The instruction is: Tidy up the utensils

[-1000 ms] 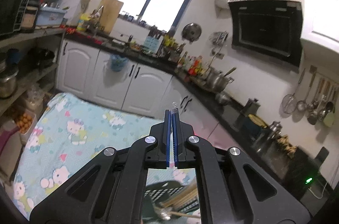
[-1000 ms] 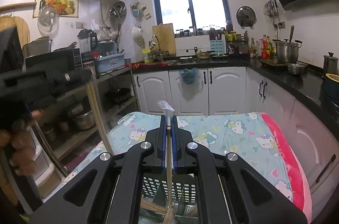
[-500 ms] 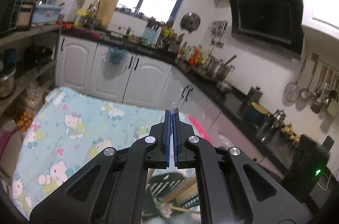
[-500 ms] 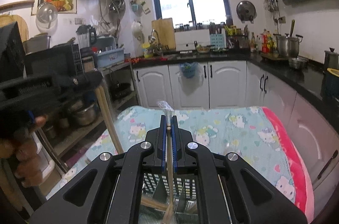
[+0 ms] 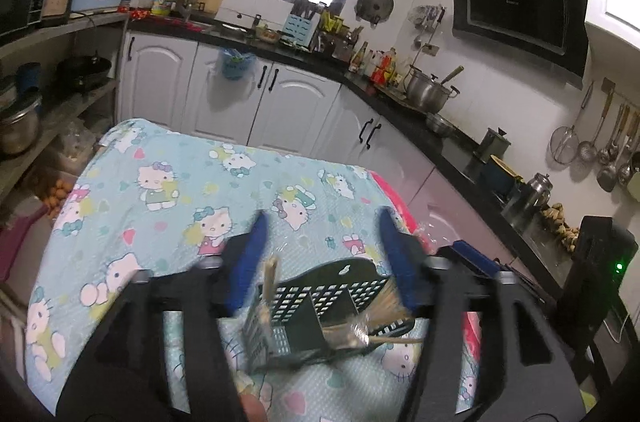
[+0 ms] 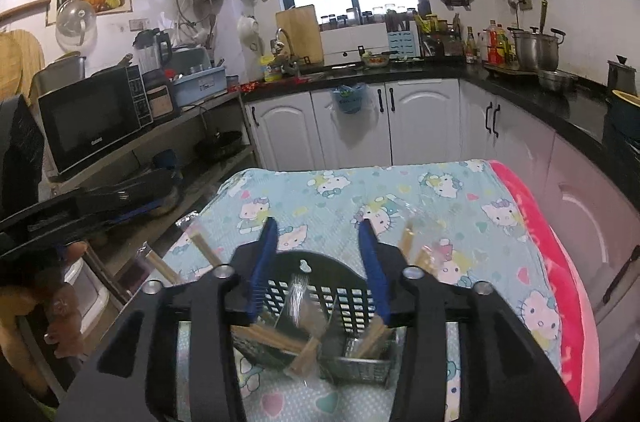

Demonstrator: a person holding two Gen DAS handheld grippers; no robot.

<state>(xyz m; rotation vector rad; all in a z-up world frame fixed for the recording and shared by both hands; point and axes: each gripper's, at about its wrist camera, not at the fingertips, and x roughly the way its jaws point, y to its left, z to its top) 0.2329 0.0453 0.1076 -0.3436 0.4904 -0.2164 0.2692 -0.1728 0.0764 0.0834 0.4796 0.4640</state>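
Below both open tools point(image 5: 320, 246) point(image 6: 318, 250), utensils sit in basket point(image 6: 352, 286).

Utensils point(image 6: 298, 302) — motion-blurred, indistinct

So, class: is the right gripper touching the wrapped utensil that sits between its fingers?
Apart. The right wrist view shows the right gripper with jaws just opened wide, and the wrapped utensil dropping into the black basket, clear of both blue pads.
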